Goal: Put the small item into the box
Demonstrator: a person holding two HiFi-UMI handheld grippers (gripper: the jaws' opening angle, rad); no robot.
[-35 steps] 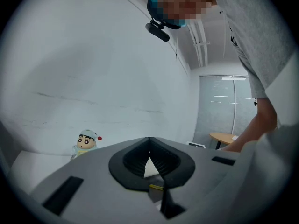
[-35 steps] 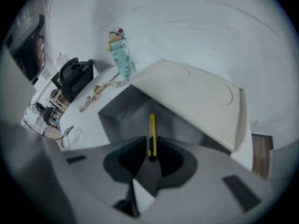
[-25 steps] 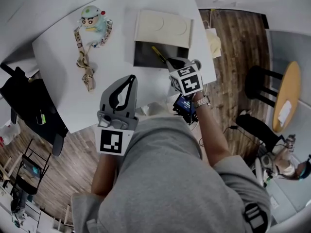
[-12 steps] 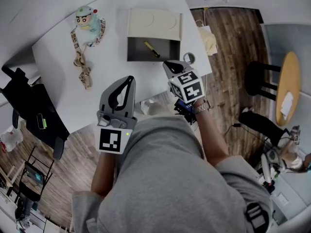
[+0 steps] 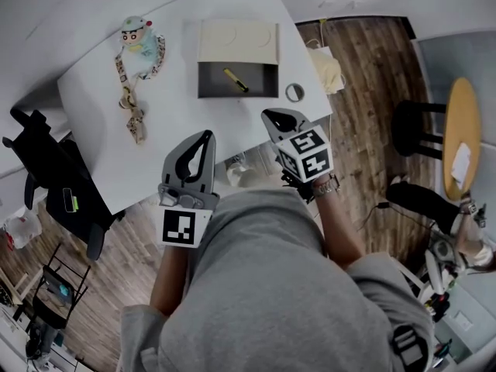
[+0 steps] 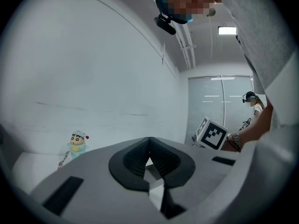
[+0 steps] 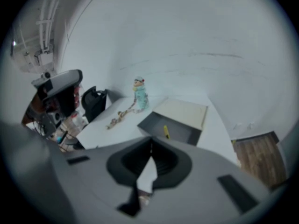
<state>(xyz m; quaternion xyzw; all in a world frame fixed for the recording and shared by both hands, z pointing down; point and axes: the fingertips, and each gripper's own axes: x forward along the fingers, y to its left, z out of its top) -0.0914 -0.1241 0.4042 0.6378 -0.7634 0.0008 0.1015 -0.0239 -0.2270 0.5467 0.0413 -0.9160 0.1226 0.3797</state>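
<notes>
Each gripper carries a black-and-white square marker: flat on the left gripper, on a cube on the right gripper. Both are held low before the person's chest and point forward over the near edge of the table. Both pairs of jaws are pressed together on nothing. Beyond the right gripper lies a ring. Farther on, the yellow item lies inside the open box, lid folded back. A toy sits far left.
</notes>
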